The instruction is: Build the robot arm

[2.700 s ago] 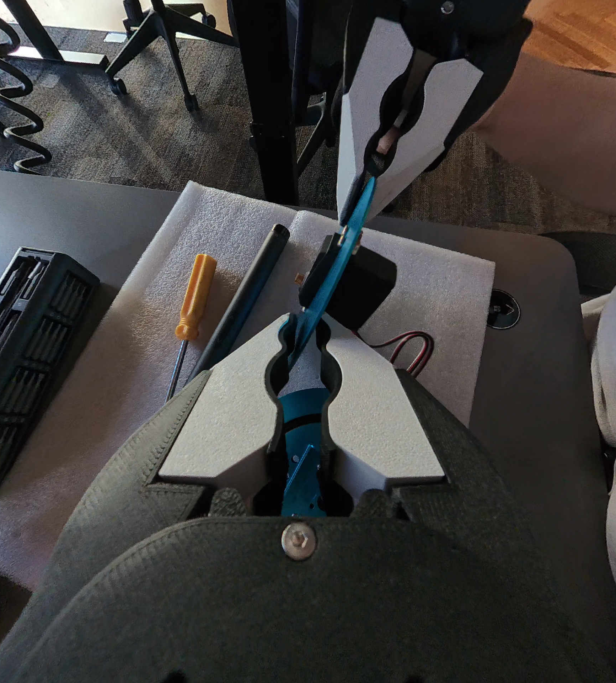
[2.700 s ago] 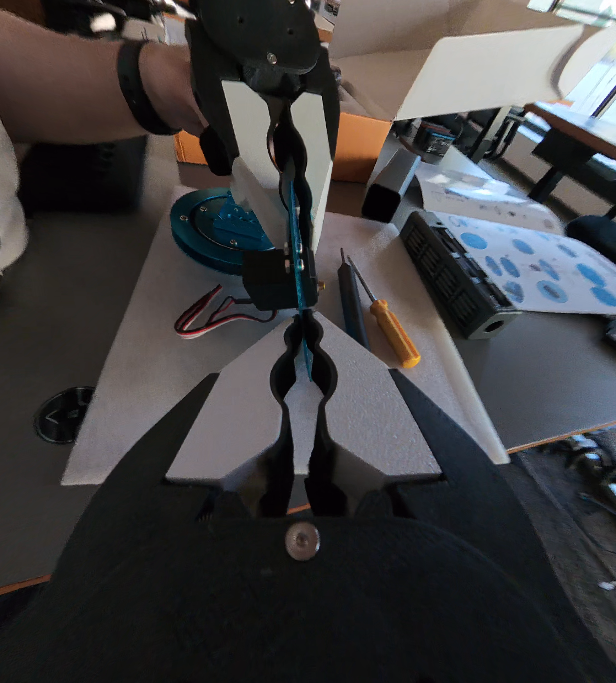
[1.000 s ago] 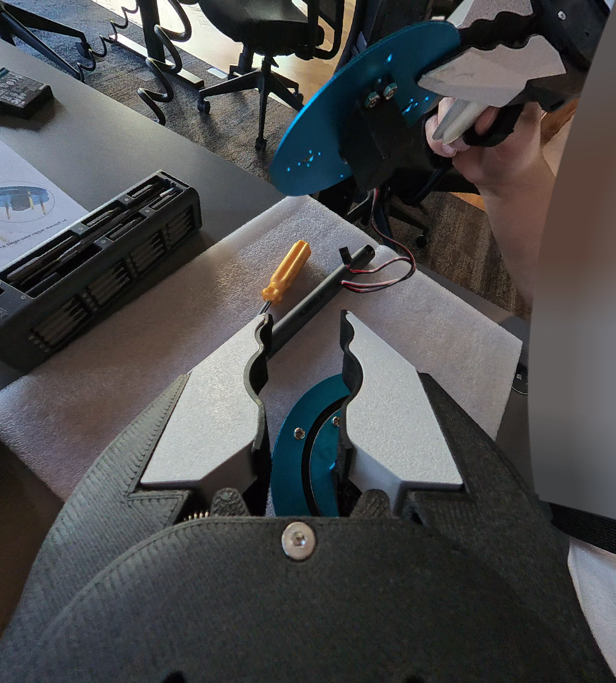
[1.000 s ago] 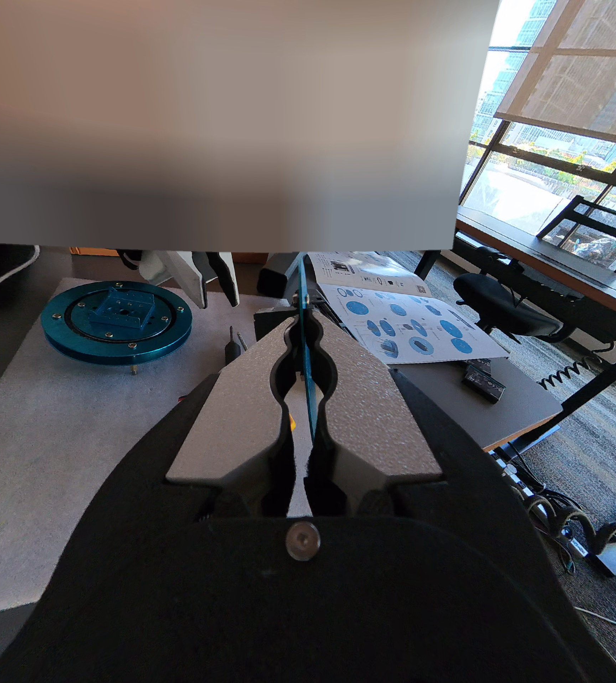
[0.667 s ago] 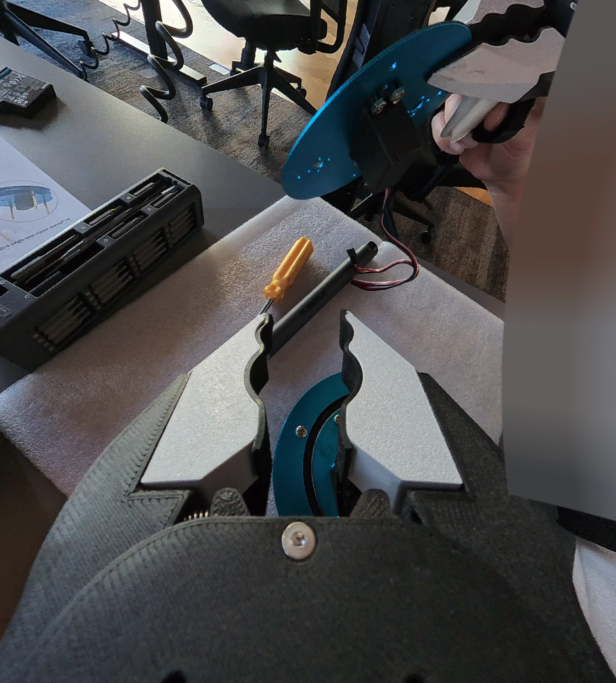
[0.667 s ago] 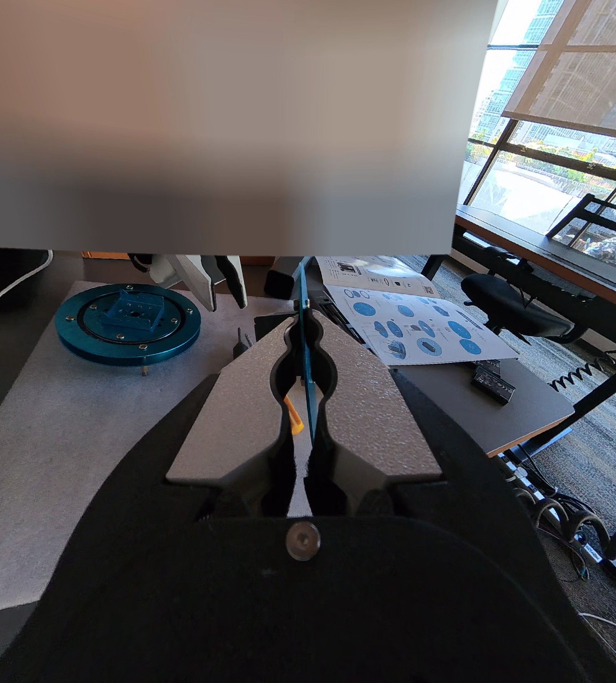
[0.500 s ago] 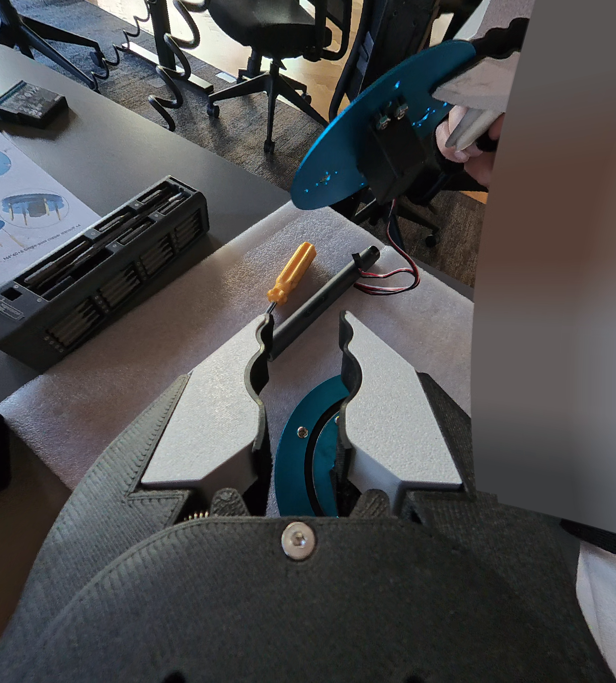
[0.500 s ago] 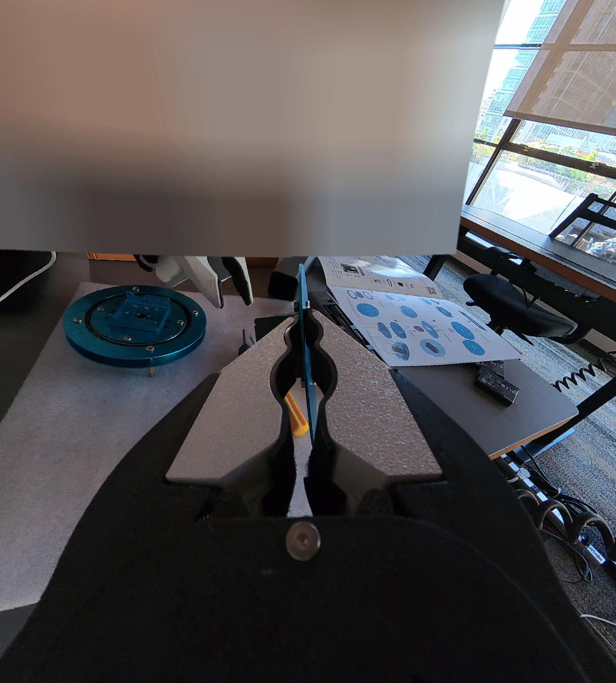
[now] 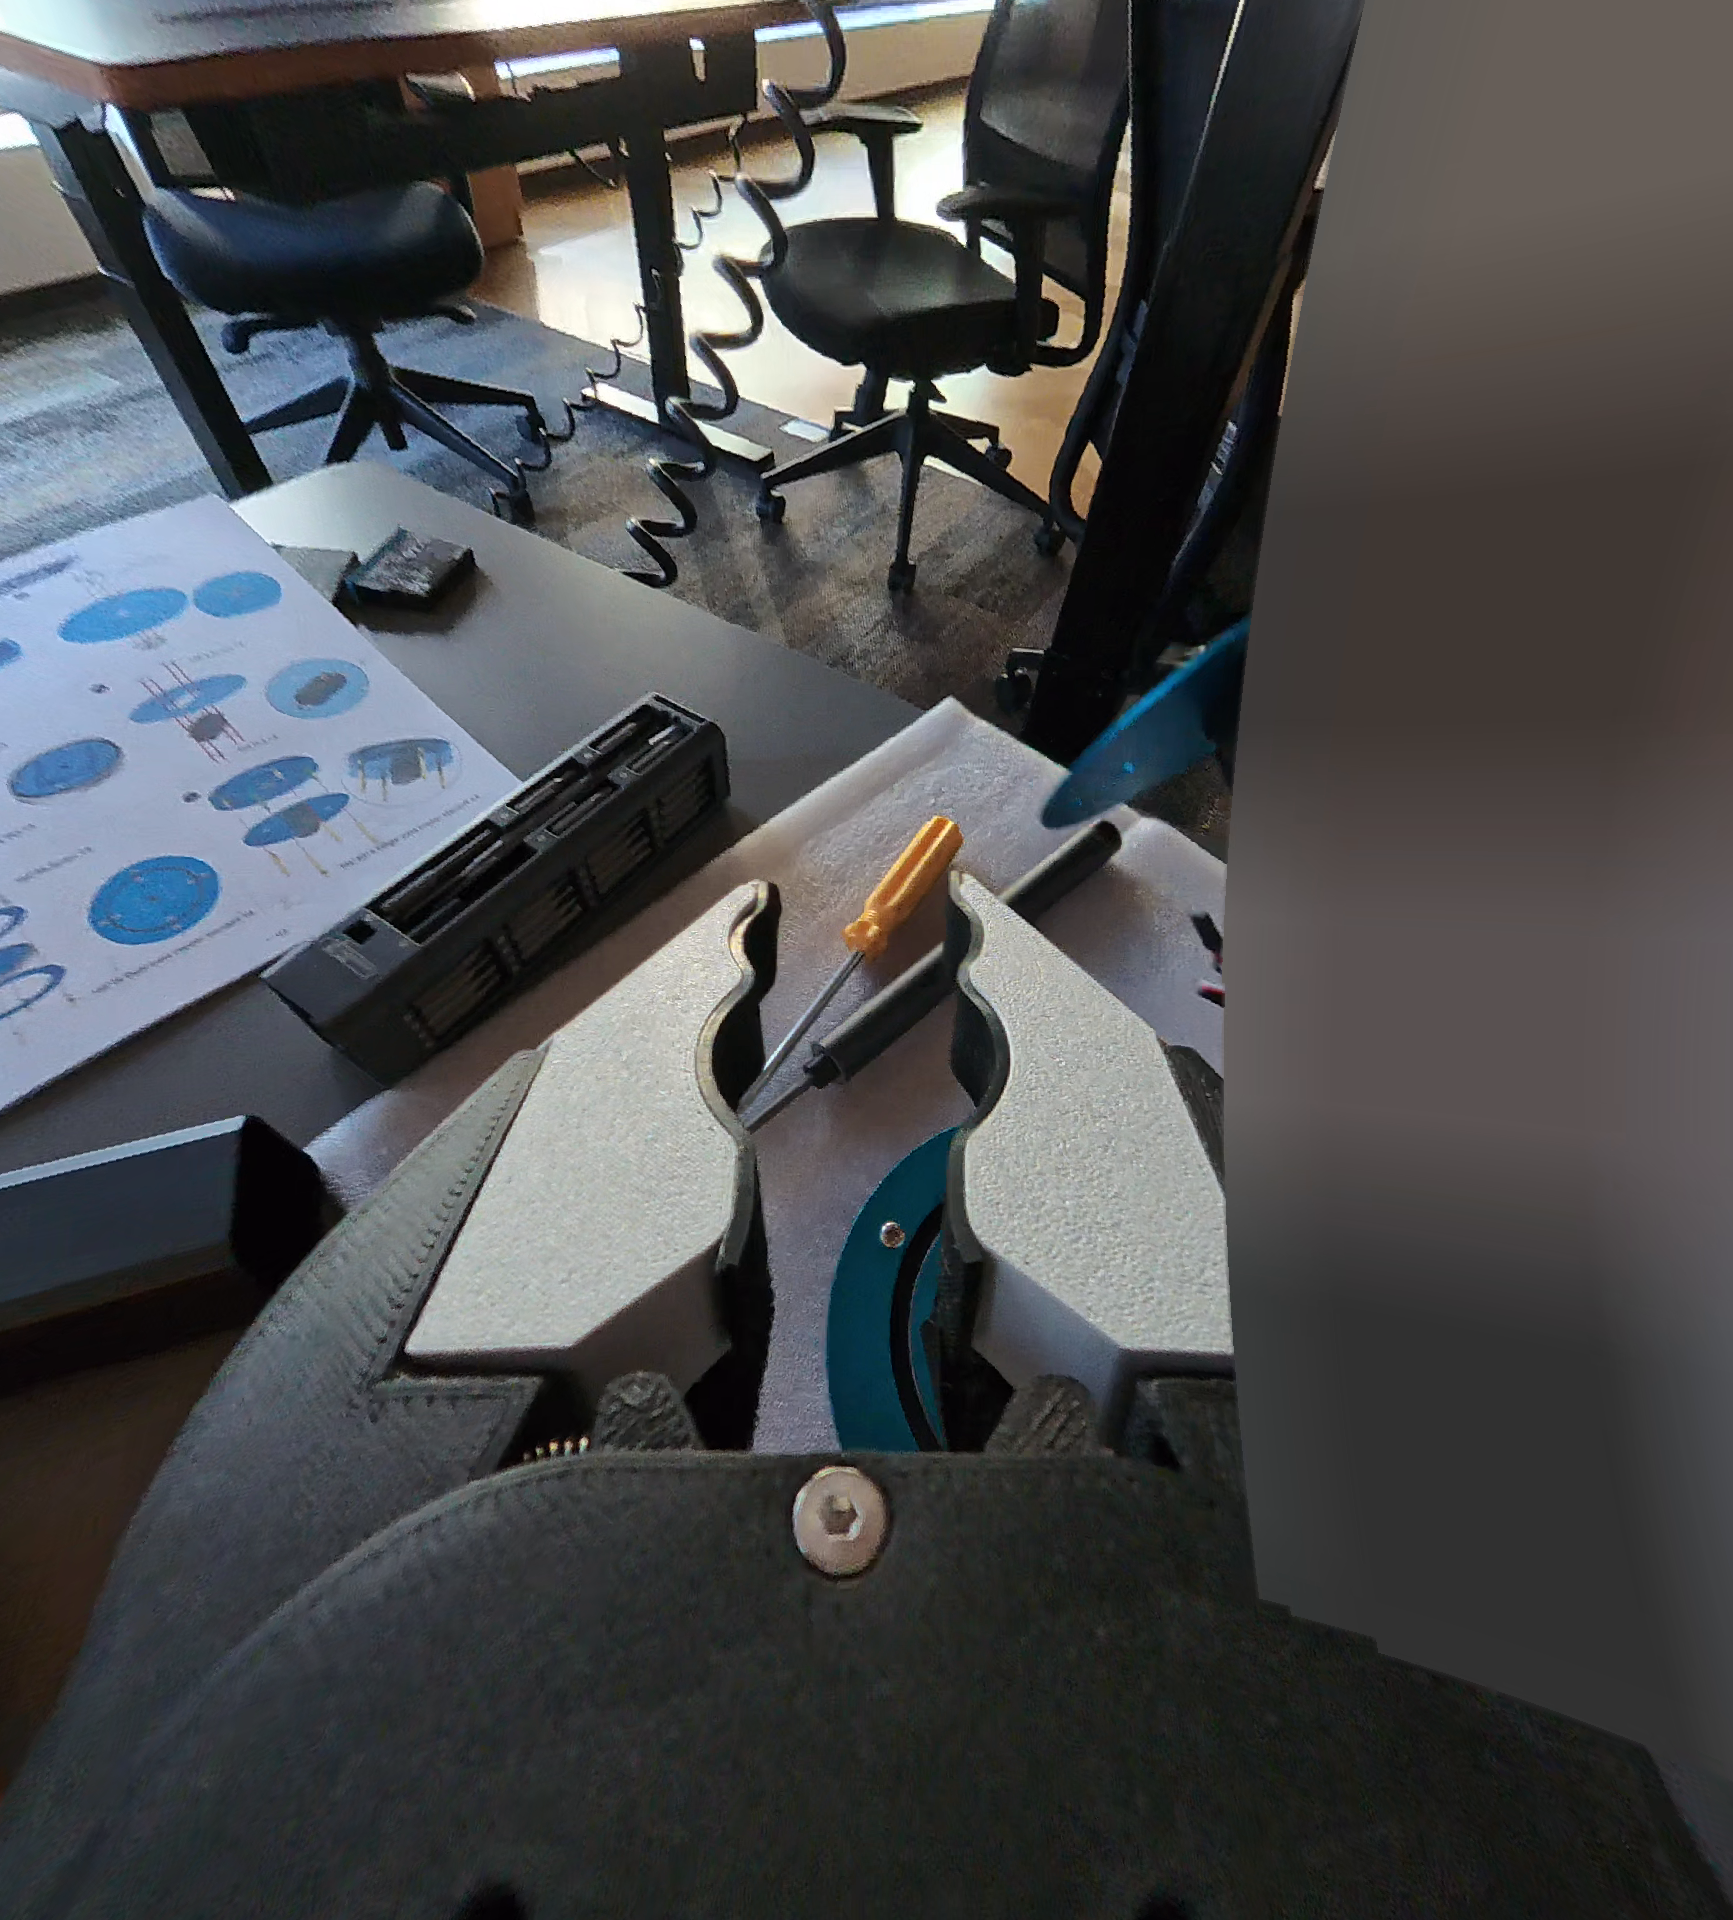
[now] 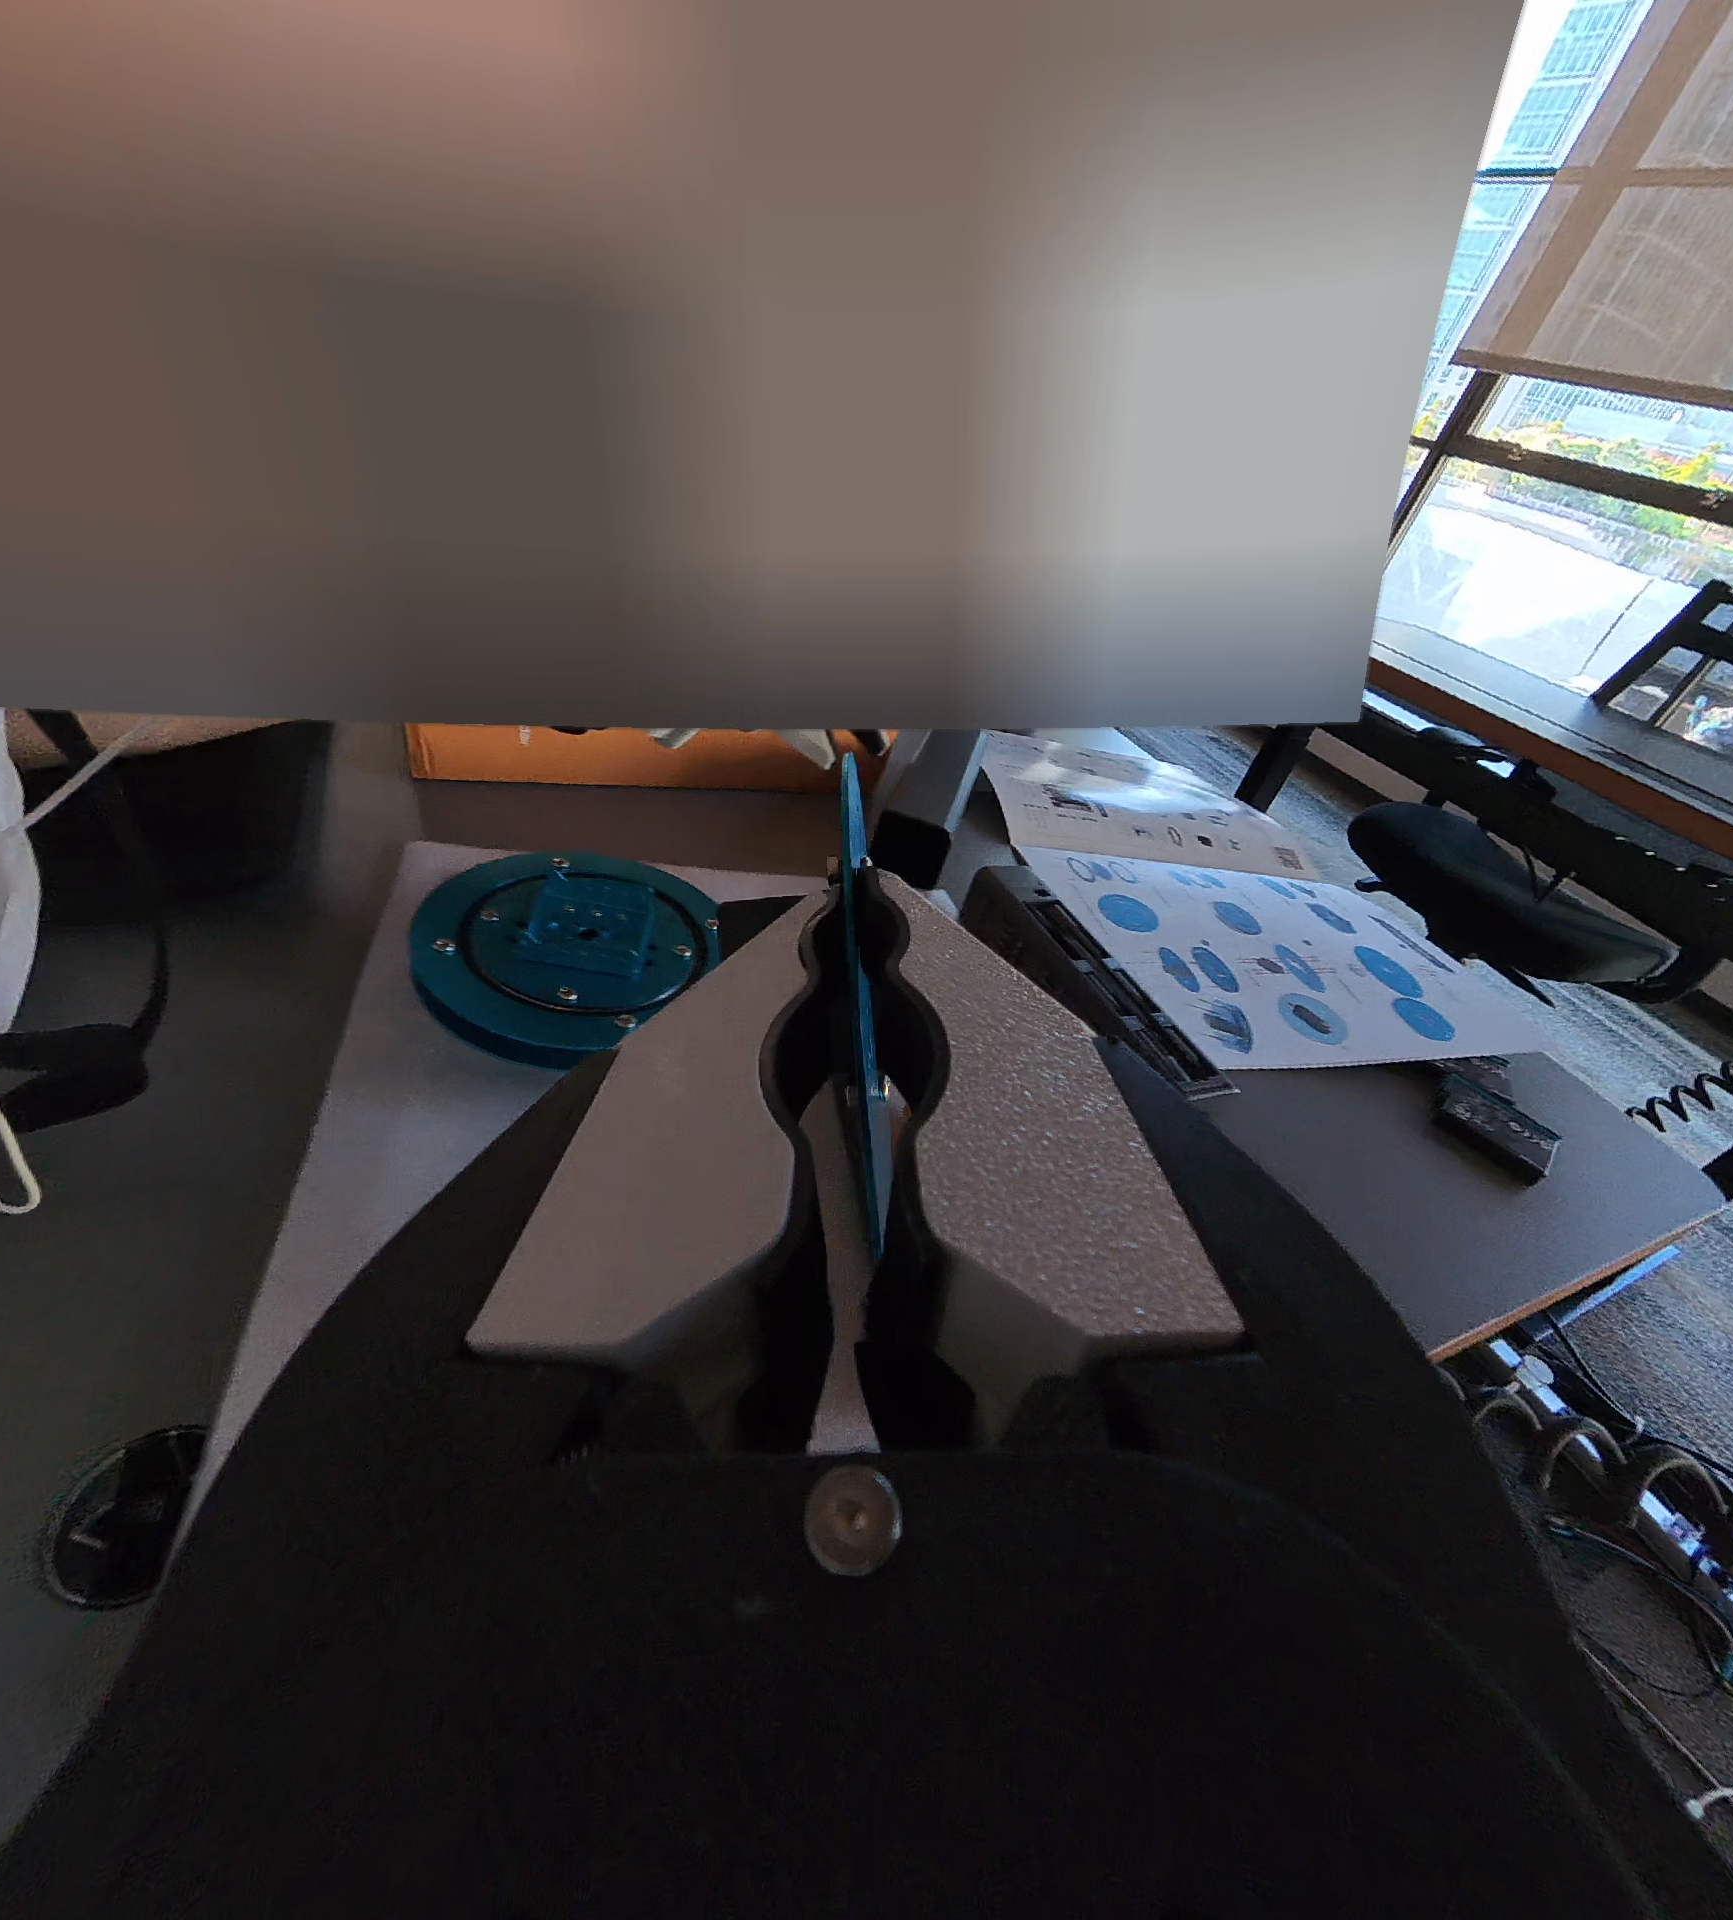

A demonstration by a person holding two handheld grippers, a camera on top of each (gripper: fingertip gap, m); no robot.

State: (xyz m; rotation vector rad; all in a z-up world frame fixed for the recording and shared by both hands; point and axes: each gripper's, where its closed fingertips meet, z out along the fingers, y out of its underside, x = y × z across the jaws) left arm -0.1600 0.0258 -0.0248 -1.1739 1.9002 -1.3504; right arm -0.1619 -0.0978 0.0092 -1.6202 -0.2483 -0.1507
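— Okay, left claw (image 9: 860, 896)?

— Released, jaws apart, nothing in them. A few seconds back it pinched the thin blue plate (image 10: 858, 987) together with the other claw; now it's off it and hangs over the white foam mat (image 9: 945, 758).

— What's under it?

— Low centre of the left frame: rim of the blue round base (image 9: 877, 1309) between the fingers. Further up in the gap are the orange screwdriver (image 9: 901, 883) and the black driver (image 9: 945, 987), both flat on the mat.

— Right claw (image 10: 849, 883)?

— Clenched on the plate's edge, plate upright and edge-on, centre of the right frame. It's up off the mat now, alone in that grip.

— Plate in the left frame?

— Just a blue sliver at mid right; blur hides the rest.

— Anything else?

— Black bit case (image 9: 519, 883) and diagram sheet (image 9: 114, 779), left side, on the dark table (image 9: 633, 644).
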